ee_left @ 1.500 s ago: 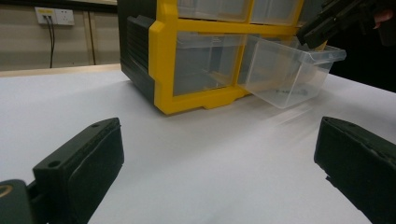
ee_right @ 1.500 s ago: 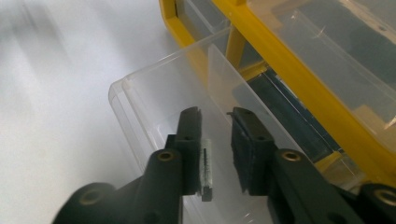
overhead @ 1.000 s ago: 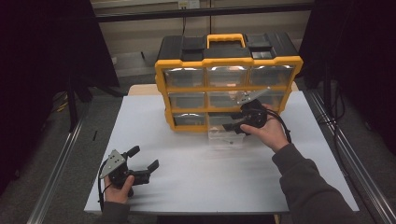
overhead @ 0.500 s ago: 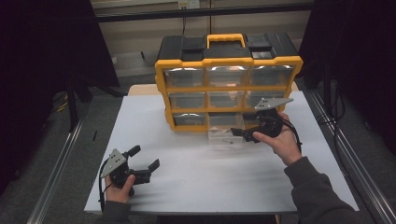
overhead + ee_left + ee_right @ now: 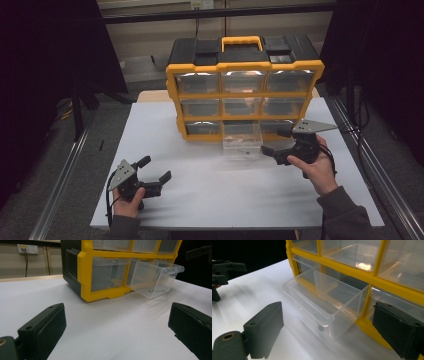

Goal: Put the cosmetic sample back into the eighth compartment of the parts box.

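Clear drawer (image 5: 242, 140) now free, right hand-held gripper (image 5: 276, 144) newly drawn back beside it, jaws just opened wide.

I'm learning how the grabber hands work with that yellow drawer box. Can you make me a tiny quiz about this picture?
1. True or false: the clear drawer in the bottom row of the organizer is pulled out.
2. What is between the fingers of the right gripper? A) the drawer B) nothing C) a cable
3. Where does the left gripper sit: near the organizer, or far from it at the table's near edge?

Key:
1. True.
2. B; its fingers have just been opening and stand apart beside the drawer.
3. Far from it, fingers open.
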